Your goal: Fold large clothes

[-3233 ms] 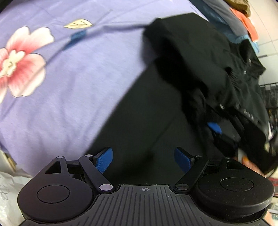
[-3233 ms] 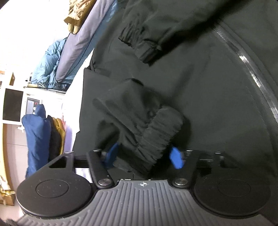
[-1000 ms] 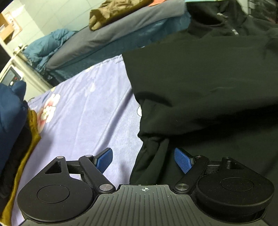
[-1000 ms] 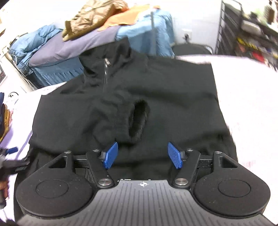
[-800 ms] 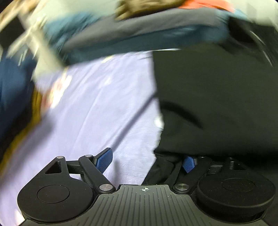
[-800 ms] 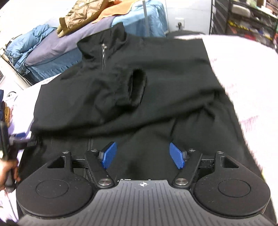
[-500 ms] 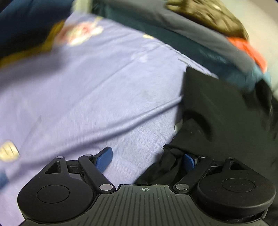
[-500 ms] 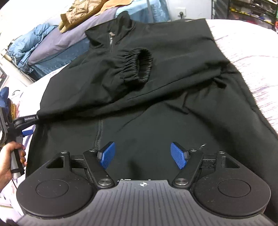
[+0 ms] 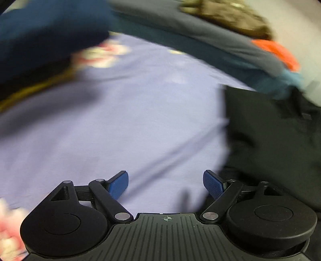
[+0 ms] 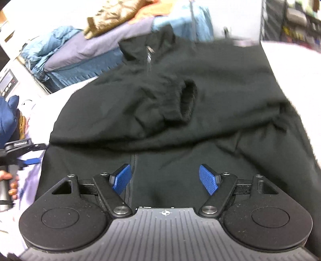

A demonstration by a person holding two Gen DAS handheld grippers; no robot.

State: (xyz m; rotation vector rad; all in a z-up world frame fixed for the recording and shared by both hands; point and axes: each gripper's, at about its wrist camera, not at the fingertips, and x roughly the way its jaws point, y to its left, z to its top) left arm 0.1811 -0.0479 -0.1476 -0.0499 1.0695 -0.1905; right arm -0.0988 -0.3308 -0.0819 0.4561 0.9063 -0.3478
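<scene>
**Inspector A:** Left wrist view first. What surrounds the tool?

**Inspector B:** The picture is motion-blurred. The left gripper (image 9: pixel 165 184) has its blue pads spread wide with nothing between them; only the lilac floral bedsheet (image 9: pixel 124 124) lies beneath. The black zip-up jacket (image 9: pixel 270 128) lies on the sheet to the right, its near edge just beside the right-hand pad, not touching as far as I can tell. A dark navy padded garment (image 9: pixel 46 34) sits along the sheet's far left edge, with a mustard-coloured layer under it. A long grey and teal bedding roll (image 9: pixel 210 46) runs along the far edge, with a brown crumpled garment (image 9: pixel 226 16) and an orange cloth (image 9: pixel 276 52) on top.

**Inspector A:** Right wrist view?

**Inspector B:** The right gripper (image 10: pixel 165 179) hovers over the jacket (image 10: pixel 200 96) near its lower hem; its jaws are opening, with no fabric pinched. The jacket lies flat across the sheet, collar towards the far edge, one elasticated sleeve cuff (image 10: pixel 187 100) folded across the chest. At the jacket's left edge the left gripper (image 10: pixel 24 148) is visible, held by the person's hand (image 10: pixel 9 182). Nothing obstructs the right tool.

**Inspector A:** Room?

**Inspector B:** A pale blue padded quilt (image 10: pixel 50 44) heaped beyond the far left corner, a dark wire shelving rack (image 10: pixel 291 22) at far right, a white wall behind.
</scene>
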